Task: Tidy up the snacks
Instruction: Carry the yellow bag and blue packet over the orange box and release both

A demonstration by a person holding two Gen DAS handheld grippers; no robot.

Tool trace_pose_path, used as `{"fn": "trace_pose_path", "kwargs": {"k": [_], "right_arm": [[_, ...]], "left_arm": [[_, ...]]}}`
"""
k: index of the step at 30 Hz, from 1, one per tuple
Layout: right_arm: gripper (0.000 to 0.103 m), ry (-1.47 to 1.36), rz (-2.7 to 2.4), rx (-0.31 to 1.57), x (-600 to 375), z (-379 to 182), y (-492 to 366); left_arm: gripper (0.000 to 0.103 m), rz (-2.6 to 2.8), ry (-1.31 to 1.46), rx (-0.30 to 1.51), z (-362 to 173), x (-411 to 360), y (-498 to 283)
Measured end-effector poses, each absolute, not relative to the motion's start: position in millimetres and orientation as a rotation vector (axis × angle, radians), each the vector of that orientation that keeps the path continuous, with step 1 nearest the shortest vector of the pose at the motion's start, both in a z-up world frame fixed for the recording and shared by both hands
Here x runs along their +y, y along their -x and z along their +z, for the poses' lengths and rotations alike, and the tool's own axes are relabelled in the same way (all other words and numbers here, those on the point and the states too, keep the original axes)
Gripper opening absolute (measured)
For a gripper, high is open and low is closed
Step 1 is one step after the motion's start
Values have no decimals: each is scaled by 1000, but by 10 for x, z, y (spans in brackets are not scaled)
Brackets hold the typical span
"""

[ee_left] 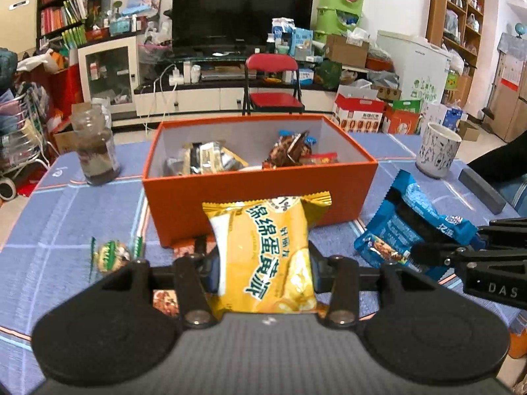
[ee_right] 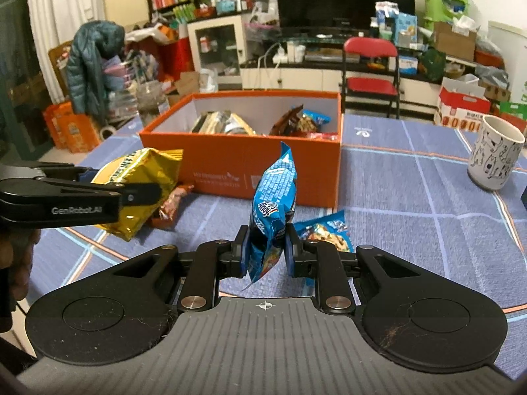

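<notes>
Gripping a yellow snack pack (ee_left: 263,256), the left claw (ee_left: 263,263) was clamped on it at lower centre of the left wrist view, pack upright between the pads, in front of the orange box (ee_left: 257,191). Right claw (ee_right: 266,250) was clamped on a blue cookie pack (ee_right: 271,210), held on edge at centre of the right wrist view, above the blue checked worktop (ee_right: 411,197). Box sat mid-frame, open, with several wrapped snacks (ee_left: 290,153) inside. Second blue pack (ee_right: 326,230) lay flat on the worktop just right of the right claw. Small green-wrapped snack (ee_left: 110,253) lay left of the left claw; brown-orange packet (ee_right: 171,205) lay against the box front. Patterned white mug (ee_right: 495,151) stood at right, clear jar (ee_left: 95,144) at left of the box.
</notes>
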State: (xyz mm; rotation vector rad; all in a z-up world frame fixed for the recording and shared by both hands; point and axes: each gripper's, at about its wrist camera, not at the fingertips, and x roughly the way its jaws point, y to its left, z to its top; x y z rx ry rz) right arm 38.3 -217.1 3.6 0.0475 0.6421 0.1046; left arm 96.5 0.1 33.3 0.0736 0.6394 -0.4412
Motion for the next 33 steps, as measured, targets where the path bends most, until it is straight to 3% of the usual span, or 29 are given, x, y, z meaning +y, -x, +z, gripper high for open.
{"fn": "trace_pose_path", "kwargs": {"k": [10,19,20,21,22,24,26,27,28,33], "right_arm": [[0,-72,101,550,-2172,492,-713],[0,-27,104,540,-1878,809,-2004],[0,-12,99,559,-1846,782,-2135],[1,6,100,584,-1813,743,-2268],[3,21,109,607,-1791,698,-2379],[24,38,86,620,-1767,668,-2466],[30,37,82,578,-1775,707,-2360],[33,29,80,563,-1784,717,-2288],[37,19,74,549,-1800,733,-2189],[56,18,53,502,-1908,635,-1512]], "left_arm": [[45,-364,-24,518,857,262,-1468],[45,-225,-129,541,844,-124,-2498],[47,-224,-135,551,812,-151,-2590],[57,-222,-140,552,784,-162,-2638],[71,-221,-151,551,776,-171,-2660],[74,-213,-172,524,803,-155,-2599],[84,-210,-178,504,835,-101,-2517],[97,-201,-175,500,849,-69,-2467],[102,-188,-174,493,862,-40,-2411],[102,-182,-187,497,833,95,-2069]]}}
